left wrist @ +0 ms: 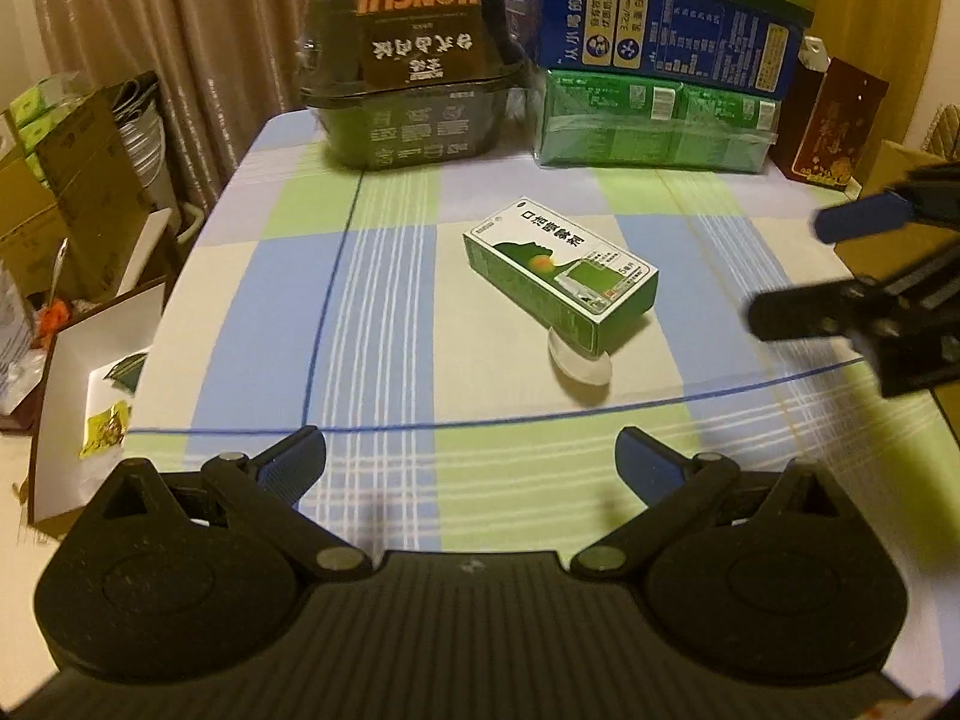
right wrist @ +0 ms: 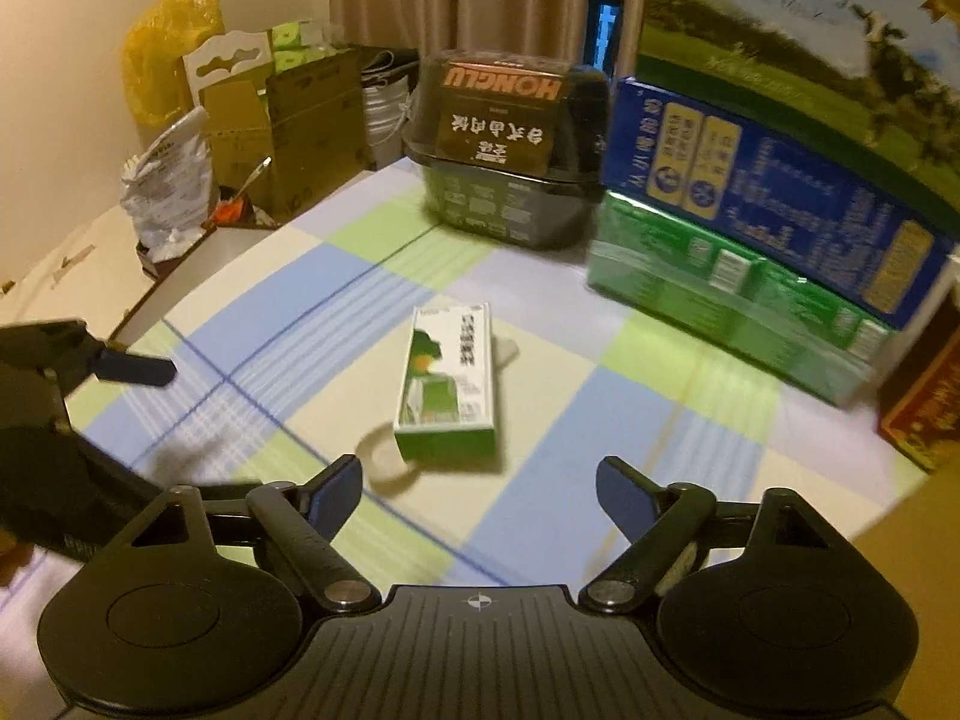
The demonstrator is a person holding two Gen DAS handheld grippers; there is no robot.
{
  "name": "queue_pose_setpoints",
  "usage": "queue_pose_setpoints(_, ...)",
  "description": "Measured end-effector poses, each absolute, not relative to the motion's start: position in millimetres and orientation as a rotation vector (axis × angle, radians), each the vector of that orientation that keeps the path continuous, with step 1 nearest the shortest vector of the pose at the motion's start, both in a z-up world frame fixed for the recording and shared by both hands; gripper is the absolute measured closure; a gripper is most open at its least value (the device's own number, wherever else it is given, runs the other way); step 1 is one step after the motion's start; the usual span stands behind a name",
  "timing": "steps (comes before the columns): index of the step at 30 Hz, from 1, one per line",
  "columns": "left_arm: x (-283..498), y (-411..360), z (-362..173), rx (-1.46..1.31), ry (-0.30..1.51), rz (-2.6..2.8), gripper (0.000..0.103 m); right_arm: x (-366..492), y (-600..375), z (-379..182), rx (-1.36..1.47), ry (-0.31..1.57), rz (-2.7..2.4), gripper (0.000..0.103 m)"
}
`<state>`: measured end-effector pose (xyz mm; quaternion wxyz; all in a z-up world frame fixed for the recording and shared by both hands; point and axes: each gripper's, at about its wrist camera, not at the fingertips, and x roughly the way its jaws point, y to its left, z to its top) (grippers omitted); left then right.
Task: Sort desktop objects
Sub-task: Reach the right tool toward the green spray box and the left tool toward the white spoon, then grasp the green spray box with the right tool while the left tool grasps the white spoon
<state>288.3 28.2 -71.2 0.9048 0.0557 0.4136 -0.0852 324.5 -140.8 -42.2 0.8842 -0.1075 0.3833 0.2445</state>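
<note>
A small green and white medicine box point(left wrist: 561, 273) point(right wrist: 449, 383) lies flat in the middle of the checked tablecloth point(left wrist: 372, 300) point(right wrist: 660, 408). A pale, translucent spoon-like piece point(left wrist: 581, 367) point(right wrist: 384, 461) pokes out from under the box's near end. My left gripper point(left wrist: 471, 459) hovers open over the table's near edge, short of the box, with nothing between its fingers. My right gripper point(right wrist: 479, 489) is open too, just short of the box's near end, and empty. In the left wrist view the right gripper point(left wrist: 804, 267) reaches in from the right edge.
A dark HONGLU container point(left wrist: 414, 69) point(right wrist: 510, 150) stands at the table's back. Stacked blue point(left wrist: 666, 30) point(right wrist: 768, 192) and green cartons point(left wrist: 654, 120) point(right wrist: 732, 294) and a red box point(left wrist: 831, 123) fill the back right. Cardboard boxes point(left wrist: 78, 180) and bags crowd the floor to the left.
</note>
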Motion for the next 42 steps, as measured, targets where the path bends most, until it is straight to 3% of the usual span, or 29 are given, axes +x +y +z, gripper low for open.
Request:
queue_pose_setpoints(13,312.4,35.2,-99.6,0.119,0.859,-0.205,0.002,363.9,-107.8,-83.4,-0.236,0.811,0.536,0.024)
queue_pose_setpoints(17,314.7,37.5,-104.7,0.115,0.858,-0.209,0.002,371.7,-101.2,-93.0,-0.255,0.819,0.537,0.032)
queue_pose_setpoints(20,315.9,39.2,-105.8,0.105,0.851,-0.212,0.002,374.7,-99.7,-98.7,-0.269,0.824,0.528,0.05)
queue_pose_setpoints(25,317.5,36.7,-106.2,0.103,0.839,-0.227,0.002,364.8,-114.6,-94.0,-0.292,0.788,0.485,0.051)
queue_pose_setpoints(37,335.8,-8.6,-106.0,0.092,0.803,-0.373,0.021,342.3,-198.3,-87.0,-0.155,0.775,0.257,0.051)
queue_pose_setpoints(42,348.9,-21.1,-113.7,0.164,0.8,-0.423,0.037,329.9,-206.1,-95.4,-0.14,0.789,0.259,0.051)
